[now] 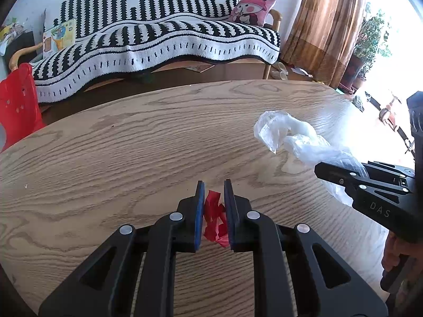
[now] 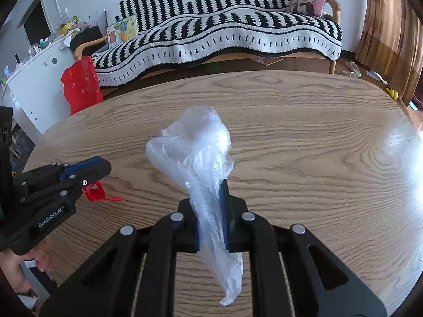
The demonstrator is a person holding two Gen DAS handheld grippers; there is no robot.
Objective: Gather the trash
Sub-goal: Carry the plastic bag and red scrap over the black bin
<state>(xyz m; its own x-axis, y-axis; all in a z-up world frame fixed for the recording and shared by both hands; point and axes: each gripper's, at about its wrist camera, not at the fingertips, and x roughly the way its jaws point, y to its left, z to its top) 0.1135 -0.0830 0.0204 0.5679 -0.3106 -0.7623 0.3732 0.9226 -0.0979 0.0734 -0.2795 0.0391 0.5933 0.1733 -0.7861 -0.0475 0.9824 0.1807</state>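
The red scrap (image 1: 215,218) is partly hidden between the left tongs' (image 1: 214,211) pads. The clear plastic bag (image 2: 195,153) covers the right tongs' (image 2: 211,211) left pad. At 3 o'clock, glare washes out the tabletop (image 2: 401,142) edge.

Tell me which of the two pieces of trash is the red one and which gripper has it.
The crumpled red scrap, between the left gripper fingers. The other piece, in the right gripper, is a clear plastic bag.
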